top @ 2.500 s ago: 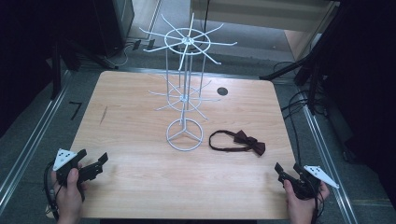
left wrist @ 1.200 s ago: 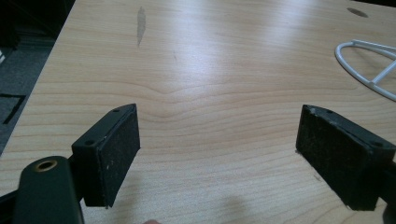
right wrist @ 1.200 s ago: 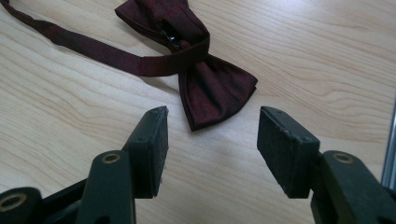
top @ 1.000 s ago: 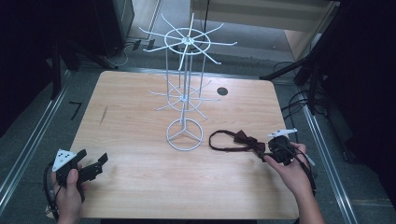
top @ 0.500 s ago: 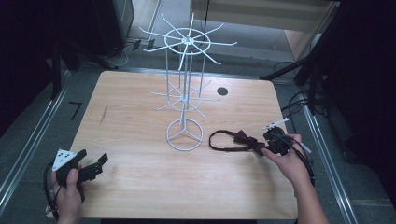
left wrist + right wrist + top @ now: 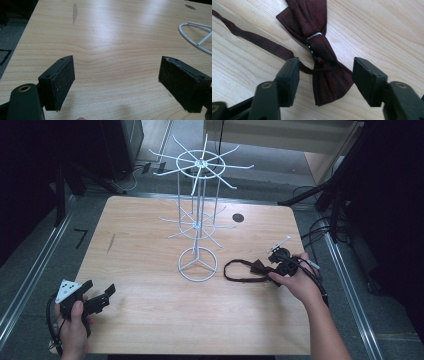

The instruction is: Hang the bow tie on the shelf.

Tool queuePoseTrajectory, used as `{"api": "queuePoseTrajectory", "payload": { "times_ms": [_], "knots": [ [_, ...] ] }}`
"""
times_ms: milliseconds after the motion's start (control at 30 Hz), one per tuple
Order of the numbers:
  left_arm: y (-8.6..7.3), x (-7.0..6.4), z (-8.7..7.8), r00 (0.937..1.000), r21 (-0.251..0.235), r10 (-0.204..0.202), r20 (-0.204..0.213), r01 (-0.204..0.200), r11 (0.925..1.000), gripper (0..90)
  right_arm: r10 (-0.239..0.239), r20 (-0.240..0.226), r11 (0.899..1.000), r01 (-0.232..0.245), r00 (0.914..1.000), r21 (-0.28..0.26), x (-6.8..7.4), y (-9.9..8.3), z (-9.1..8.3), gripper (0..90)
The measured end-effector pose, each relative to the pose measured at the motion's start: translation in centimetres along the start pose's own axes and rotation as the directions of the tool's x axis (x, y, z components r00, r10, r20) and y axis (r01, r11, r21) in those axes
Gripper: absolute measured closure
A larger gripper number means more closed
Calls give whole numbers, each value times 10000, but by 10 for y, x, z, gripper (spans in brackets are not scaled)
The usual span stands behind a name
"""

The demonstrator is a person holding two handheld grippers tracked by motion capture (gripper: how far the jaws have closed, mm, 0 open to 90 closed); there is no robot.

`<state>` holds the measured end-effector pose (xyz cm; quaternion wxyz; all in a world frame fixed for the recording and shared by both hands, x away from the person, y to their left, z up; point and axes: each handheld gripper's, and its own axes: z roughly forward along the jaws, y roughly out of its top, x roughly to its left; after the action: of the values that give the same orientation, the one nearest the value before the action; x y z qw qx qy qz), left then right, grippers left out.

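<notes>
Currently I have the right tool (image 6: 324, 75) spread, its jaws straddling the near wing of the bow tie (image 6: 319, 50), which lies flat on the counter (image 6: 150, 250) right of the rack (image 6: 199, 210). Grasp pending; hanging not started. Left tool (image 6: 117, 82) spread, idle, near-left.

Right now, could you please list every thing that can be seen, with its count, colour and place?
bow tie: one, dark red with a strap loop, on the table right of the rack base, its near wing between the open jaws of the right tool
wire rack: one, white, two tiers of arms on a ring base, table centre
table: one, light wood, with a dark round hole near the far edge
left tool: one, black, jaws open, at the near left edge
right tool: one, black, jaws open around the bow tie
hands: two, one on each tool
</notes>
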<state>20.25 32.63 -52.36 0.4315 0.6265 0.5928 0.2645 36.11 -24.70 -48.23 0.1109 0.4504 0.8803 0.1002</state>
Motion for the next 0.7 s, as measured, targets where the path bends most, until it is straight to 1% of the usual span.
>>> {"api": "queuePoseTrajectory", "payload": {
  "times_ms": [33, 67, 100, 133, 200, 233, 300, 333, 433, 467, 500, 567, 633, 667, 700],
  "knots": [
    [0, 0, 0, 10000, 5, 0, -6, 0, 10000, 145, -135, 45, 9999, 135, 9999, 58, 1, 3, 1, 334],
    [0, 0, 0, 10000, 13, 8, 1, -8, 10000, 145, -325, 103, 9990, 321, 9994, 321, 5, 7, 4, 282],
    [0, 0, 0, 10000, 13, 8, 1, -8, 10000, 145, -325, 103, 9990, 321, 9994, 321, 5, 7, 4, 282],
    [0, 0, 0, 10000, 12, 5, 9, -5, 10000, 145, -435, 107, 9979, 429, 9990, 485, 6, 9, 6, 273],
    [0, 0, 0, 10000, -6, -15, 16, 15, 10000, 145, -772, 17, 9941, 768, 9970, 769, 9, 12, 11, 258],
    [0, 0, 0, 10000, -2, -14, 17, 14, 10000, 145, -772, 17, 9941, 768, 9970, 769, 9, 12, 11, 258],
    [0, 0, 0, 10000, 4, -12, 24, 12, 10000, 145, -809, -124, 9931, 817, 9966, 845, 10, 15, 14, 249],
    [0, 0, 0, 10000, 2, -8, 22, 8, 10000, 145, -905, -111, 9913, 912, 9958, 953, 10, 16, 17, 240],
    [0, 0, 0, 10000, 3, -7, 29, 7, 10000, 145, -981, -178, 9893, 995, 9950, 1068, 12, 18, 20, 211],
    [0, 0, 0, 10000, 10, -8, 28, 8, 10000, 145, -1143, -155, 9878, 1153, 9933, 1048, 12, 19, 22, 204],
    [0, 0, 0, 10000, 7, -14, 33, 14, 10000, 145, -1109, -156, 9862, 1120, 9937, 1217, 15, 22, 24, 206],
    [0, 0, 0, 10000, 9, -10, 36, 10, 10000, 145, -1122, -127, 9859, 1129, 9936, 1236, 15, 22, 26, 213],
    [0, 0, 0, 10000, 4, -9, 35, 9, 10000, 145, -994, -370, 9845, 1037, 9944, 1412, 15, 24, 28, 294],
    [0, 0, 0, 10000, 4, -9, 35, 9, 10000, 145, -994, -370, 9845, 1037, 9944, 1412, 15, 24, 28, 294],
    [0, 0, 0, 10000, -2, -13, 40, 13, 10000, 145, -1005, -478, 9839, 1064, 9938, 1436, 15, 25, 30, 324]
  ]
}}
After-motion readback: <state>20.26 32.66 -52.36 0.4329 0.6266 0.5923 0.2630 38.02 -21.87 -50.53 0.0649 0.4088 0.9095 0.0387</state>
